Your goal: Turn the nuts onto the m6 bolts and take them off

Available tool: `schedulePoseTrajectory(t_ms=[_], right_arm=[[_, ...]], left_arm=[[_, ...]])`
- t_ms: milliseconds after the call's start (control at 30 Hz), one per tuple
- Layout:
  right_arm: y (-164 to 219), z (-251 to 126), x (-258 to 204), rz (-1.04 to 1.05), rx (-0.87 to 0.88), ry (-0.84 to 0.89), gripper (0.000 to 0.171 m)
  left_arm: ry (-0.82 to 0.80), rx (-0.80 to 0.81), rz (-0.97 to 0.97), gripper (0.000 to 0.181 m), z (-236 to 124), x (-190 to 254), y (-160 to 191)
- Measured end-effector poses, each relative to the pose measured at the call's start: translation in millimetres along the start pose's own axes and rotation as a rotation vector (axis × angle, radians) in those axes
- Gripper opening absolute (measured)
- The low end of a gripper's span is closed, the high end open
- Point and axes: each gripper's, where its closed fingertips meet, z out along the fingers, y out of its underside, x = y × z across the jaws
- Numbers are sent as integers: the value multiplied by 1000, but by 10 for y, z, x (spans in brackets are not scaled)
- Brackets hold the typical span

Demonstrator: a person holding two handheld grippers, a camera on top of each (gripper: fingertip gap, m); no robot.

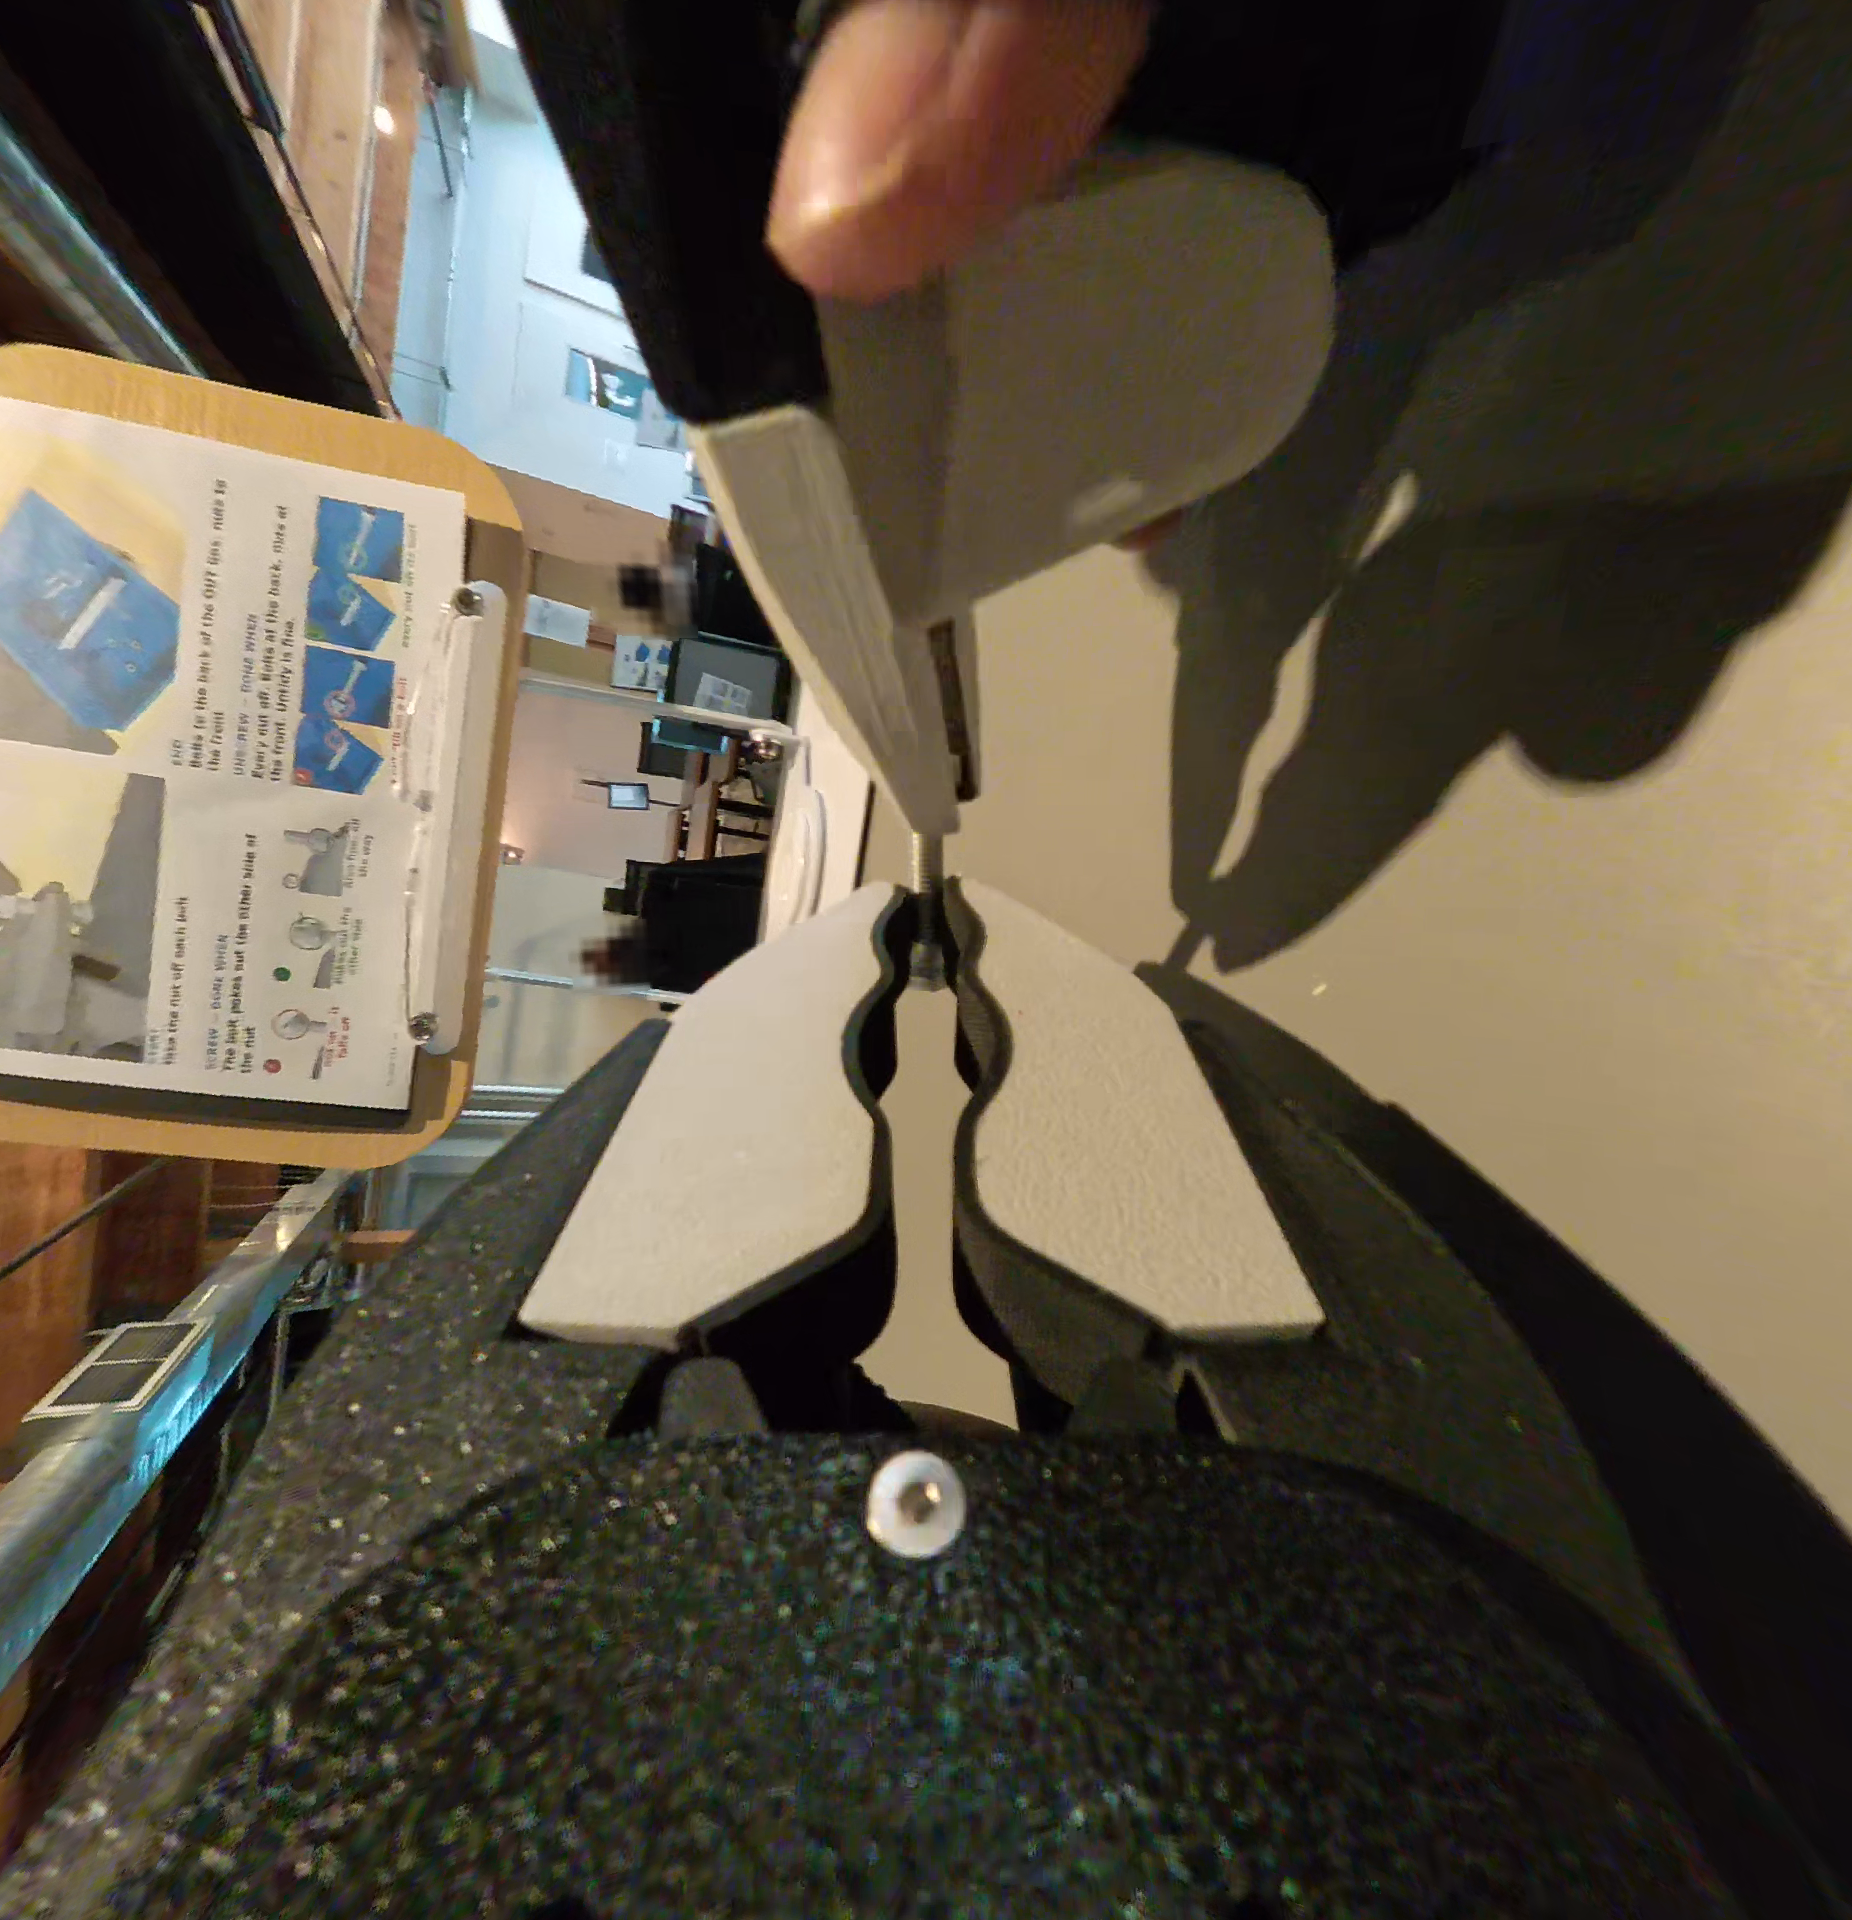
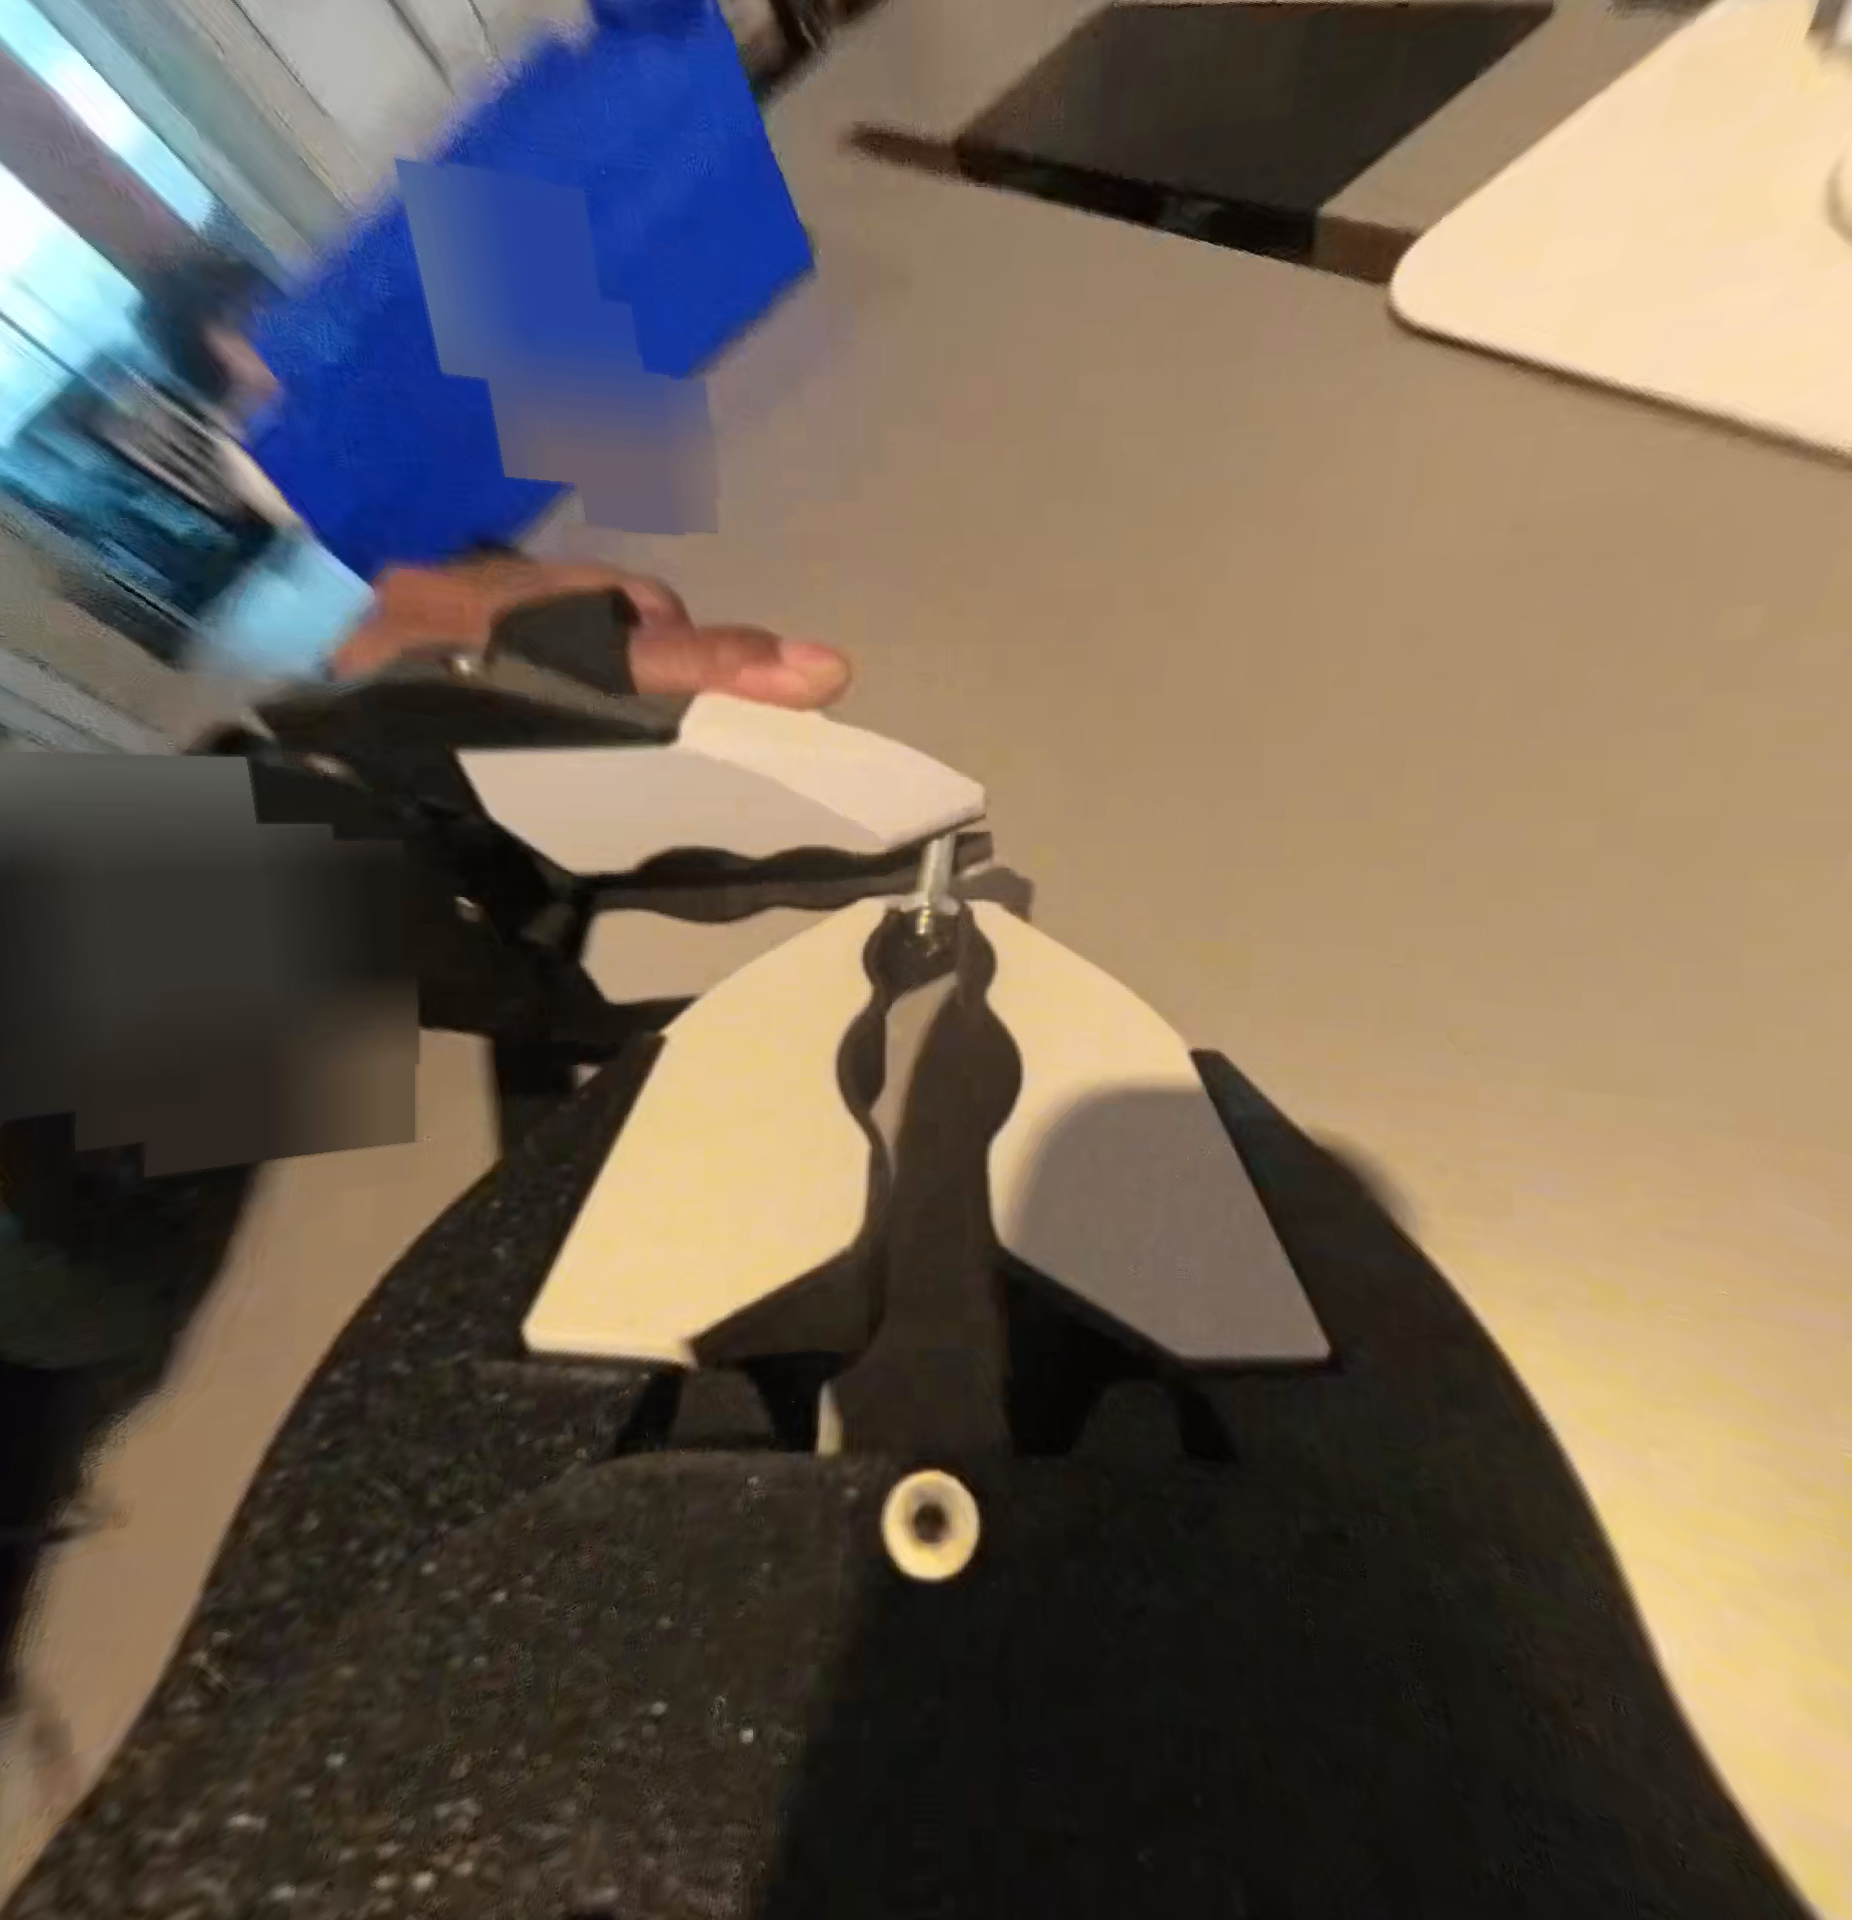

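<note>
The bolt (image 1: 927, 883) hangs in mid-air above the pale worktop (image 1: 1524, 1039), bridging two sets of fingers. It is small, stiff, smooth steel, likely quick to slip, so take it at the ends. The left gripper (image 1: 927, 940) is clenched on one end; the right gripper (image 2: 927, 925) pinches what looks like the nut (image 2: 917, 920) on the thread.

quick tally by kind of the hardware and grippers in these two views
grippers: 2 (left gripper, right gripper)
bolts: 1 (bolt)
nuts: 1 (nut)
instruction boards: 1 (board)
total: 5
</note>
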Motion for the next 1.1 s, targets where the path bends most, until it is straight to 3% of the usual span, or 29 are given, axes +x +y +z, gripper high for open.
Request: schedulePoseTrajectory(t_ms=[67,133,300,500,700,833,1033,1100], right_arm=[[-54,-18,-35,72,65,-113,12],[-108,-30,-67,18,109,-143,25],[-283,-127,-167,-376,270,-46,50],[-432,-302,-300,-657,478,63,47],[-502,-387,-305,-704,534,147,49],[-589,-538,-284,-618,624,202,48],[-345,-627,-696,-591,608,57,46],[-281,-647,-873,-602,588,-10,44]], left_arm=[[-14,3,-10,6,4,-22,-8],[-28,0,-20,6,8,-44,0],[-101,31,-122,6,-31,-216,12],[-102,105,-223,5,-63,-262,-49],[-106,144,-317,5,-63,-313,-23],[-110,212,-440,5,-186,-380,-78],[54,450,-716,5,-746,-267,-490],[177,503,-784,5,-880,-166,-597]])
